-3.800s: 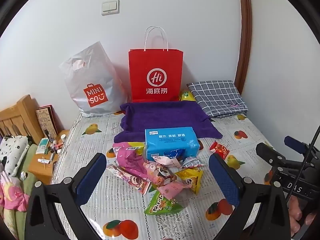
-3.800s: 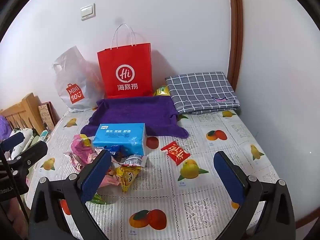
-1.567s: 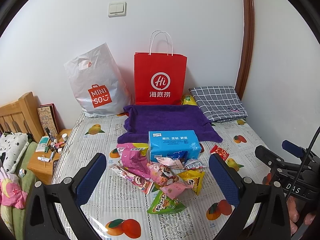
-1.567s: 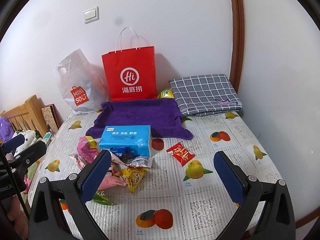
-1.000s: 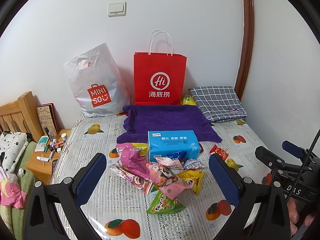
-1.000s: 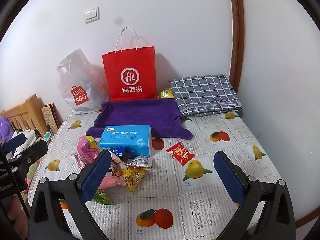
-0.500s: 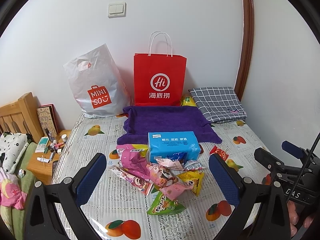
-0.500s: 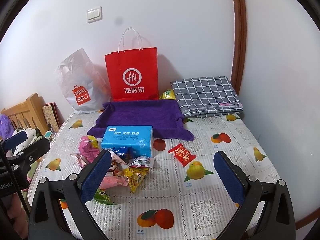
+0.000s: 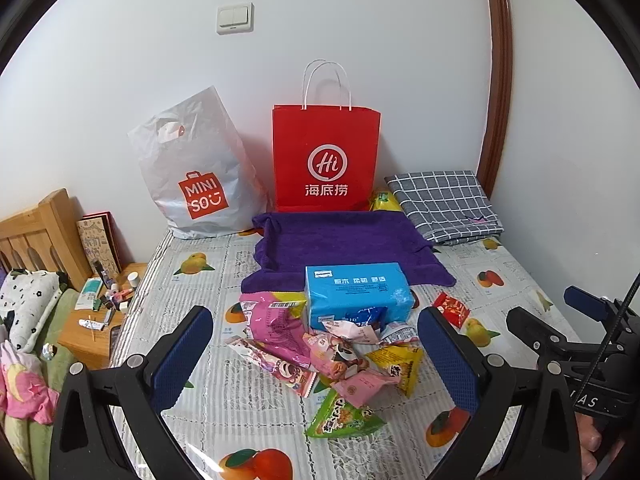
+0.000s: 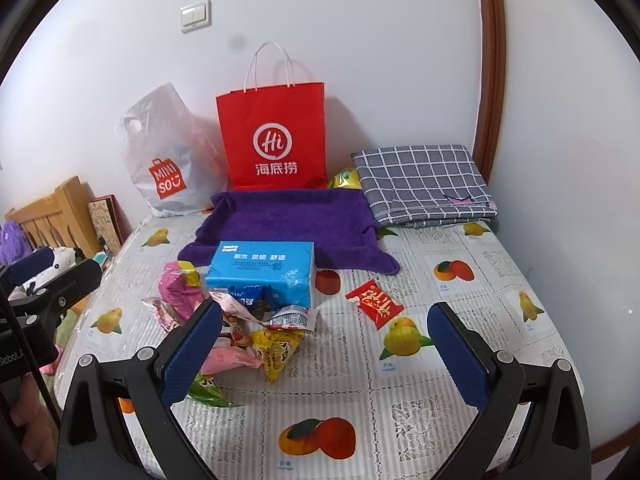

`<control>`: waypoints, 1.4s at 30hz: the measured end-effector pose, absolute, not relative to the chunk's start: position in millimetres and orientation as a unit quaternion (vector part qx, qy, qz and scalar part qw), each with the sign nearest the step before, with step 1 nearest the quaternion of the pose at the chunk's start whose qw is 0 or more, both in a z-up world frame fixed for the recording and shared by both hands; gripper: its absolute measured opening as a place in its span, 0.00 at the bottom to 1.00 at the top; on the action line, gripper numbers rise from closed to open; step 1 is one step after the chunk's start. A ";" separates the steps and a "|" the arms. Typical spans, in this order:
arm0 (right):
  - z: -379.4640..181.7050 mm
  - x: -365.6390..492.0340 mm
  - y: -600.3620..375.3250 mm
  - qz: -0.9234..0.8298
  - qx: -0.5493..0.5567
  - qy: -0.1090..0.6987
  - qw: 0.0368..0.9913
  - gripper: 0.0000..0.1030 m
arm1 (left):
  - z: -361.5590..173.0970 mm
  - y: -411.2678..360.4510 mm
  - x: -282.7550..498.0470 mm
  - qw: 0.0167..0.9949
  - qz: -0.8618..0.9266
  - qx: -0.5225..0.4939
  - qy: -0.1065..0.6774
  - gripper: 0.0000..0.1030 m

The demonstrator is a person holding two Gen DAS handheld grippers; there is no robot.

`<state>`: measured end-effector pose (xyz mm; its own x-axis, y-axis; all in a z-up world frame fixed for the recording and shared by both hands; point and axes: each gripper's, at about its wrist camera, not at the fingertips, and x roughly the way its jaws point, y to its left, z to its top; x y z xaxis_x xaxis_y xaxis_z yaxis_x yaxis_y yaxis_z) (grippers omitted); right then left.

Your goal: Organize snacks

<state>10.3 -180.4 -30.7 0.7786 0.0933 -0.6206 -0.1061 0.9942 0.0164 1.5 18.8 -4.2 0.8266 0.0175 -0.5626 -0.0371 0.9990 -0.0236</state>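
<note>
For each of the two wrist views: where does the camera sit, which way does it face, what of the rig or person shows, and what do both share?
Left wrist: behind the open left gripper, facing the snack pile; right gripper at right edge.
Right wrist: behind the open right gripper, facing the red snack packet; left gripper at left edge.
Shared: blue tissue pack, purple towel, red paper bag.

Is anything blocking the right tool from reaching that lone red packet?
Nothing visible does. The red packet lies alone on the tablecloth, apart from the snack pile, with bare cloth between it and the open right tool.
</note>
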 end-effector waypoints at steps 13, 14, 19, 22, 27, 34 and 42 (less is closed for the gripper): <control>-68.4 44.5 -187.0 0.041 -0.004 0.357 0.933 0.99 | -47.6 45.7 37.2 0.941 0.021 -0.019 0.336 1.00; -73.7 48.2 -188.6 0.043 -0.007 0.361 0.932 0.99 | -52.8 52.2 41.4 0.938 0.027 -0.024 0.344 1.00; -100.1 59.8 -190.9 0.057 -0.010 0.385 0.921 0.99 | -74.0 77.8 57.4 0.927 0.041 -0.041 0.371 0.99; -118.8 67.2 -182.4 0.077 -0.012 0.409 0.909 0.98 | -83.4 87.0 61.9 0.922 0.043 -0.049 0.381 0.99; -136.5 80.7 -180.0 0.078 -0.012 0.420 0.904 0.90 | -95.7 94.8 65.3 0.917 0.043 -0.054 0.394 0.98; -150.0 122.3 -219.6 0.047 -0.004 0.418 0.907 0.83 | -115.8 103.8 72.6 0.911 0.036 -0.070 0.406 0.98; -184.4 163.0 -234.8 0.056 -0.028 0.444 0.894 0.73 | -127.8 110.7 88.3 0.904 0.033 -0.081 0.418 0.95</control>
<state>163.0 -234.8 -184.4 0.5985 0.0754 -0.7975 -0.1255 0.9921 -0.0004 88.3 110.7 -127.8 0.6477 -0.0076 -0.7619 -0.1278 0.9847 -0.1185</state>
